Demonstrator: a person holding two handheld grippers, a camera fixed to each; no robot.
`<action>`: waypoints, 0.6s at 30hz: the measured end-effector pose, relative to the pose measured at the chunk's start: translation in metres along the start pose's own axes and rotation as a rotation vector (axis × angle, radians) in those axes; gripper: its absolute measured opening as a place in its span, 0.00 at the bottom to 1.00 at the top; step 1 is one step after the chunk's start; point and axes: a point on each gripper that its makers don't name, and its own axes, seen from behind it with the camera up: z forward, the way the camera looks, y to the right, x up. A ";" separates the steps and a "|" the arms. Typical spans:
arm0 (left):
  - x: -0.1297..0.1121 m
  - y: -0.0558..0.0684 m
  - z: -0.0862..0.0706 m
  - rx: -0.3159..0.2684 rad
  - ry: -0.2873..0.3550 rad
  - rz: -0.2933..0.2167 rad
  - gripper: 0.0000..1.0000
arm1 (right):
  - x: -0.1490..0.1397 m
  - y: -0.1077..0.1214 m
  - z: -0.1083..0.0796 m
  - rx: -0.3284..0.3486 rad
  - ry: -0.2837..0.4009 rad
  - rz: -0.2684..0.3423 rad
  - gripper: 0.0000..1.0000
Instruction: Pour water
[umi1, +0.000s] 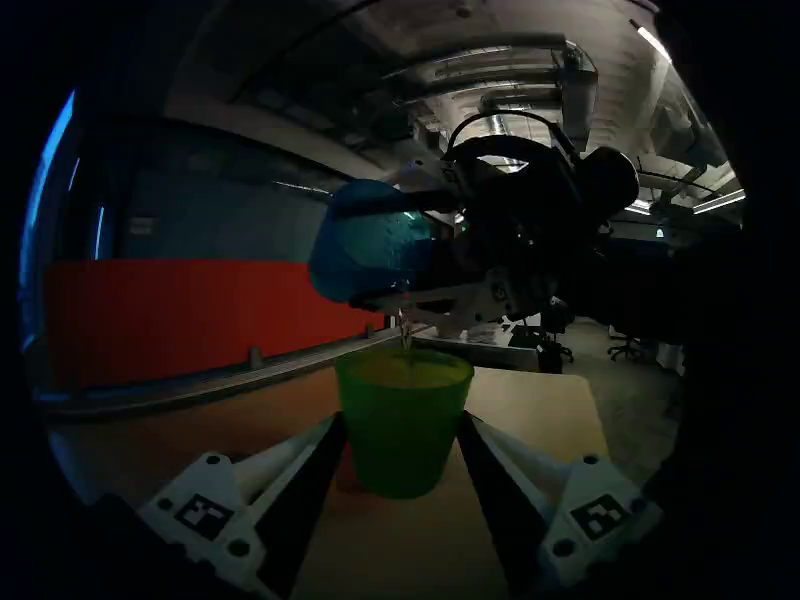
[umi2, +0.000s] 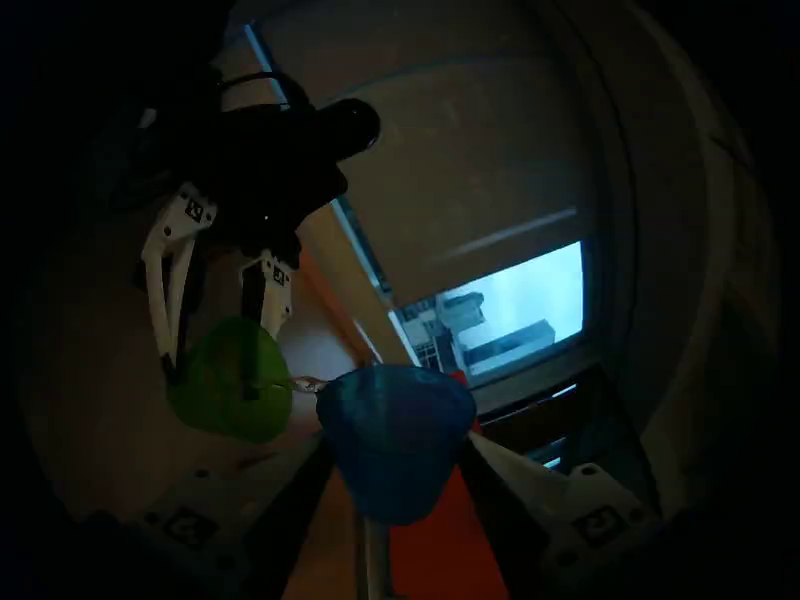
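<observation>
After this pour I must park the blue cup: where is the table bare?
Bare table right of the green cup, out to the far edge, and a strip left of it toward the red wall. Crowded: above it, the right tool tilting the blue cup; at its sides, the fingers of the left tool.

A tan wooden counter is shown in dim light in the left gripper view, bounded on the far left by a low ledge and cut off at its far right corner. One green cup is stood upright on it, near the middle.
</observation>
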 end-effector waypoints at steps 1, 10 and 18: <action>0.000 0.000 0.000 0.000 0.000 0.000 0.79 | 0.000 0.000 0.000 0.000 0.000 -0.003 0.85; 0.001 0.000 -0.001 0.002 -0.001 -0.001 0.79 | 0.003 0.001 0.000 -0.002 0.000 -0.034 0.85; 0.000 0.000 -0.001 0.002 0.001 -0.005 0.79 | 0.008 0.001 0.000 -0.010 0.002 -0.060 0.85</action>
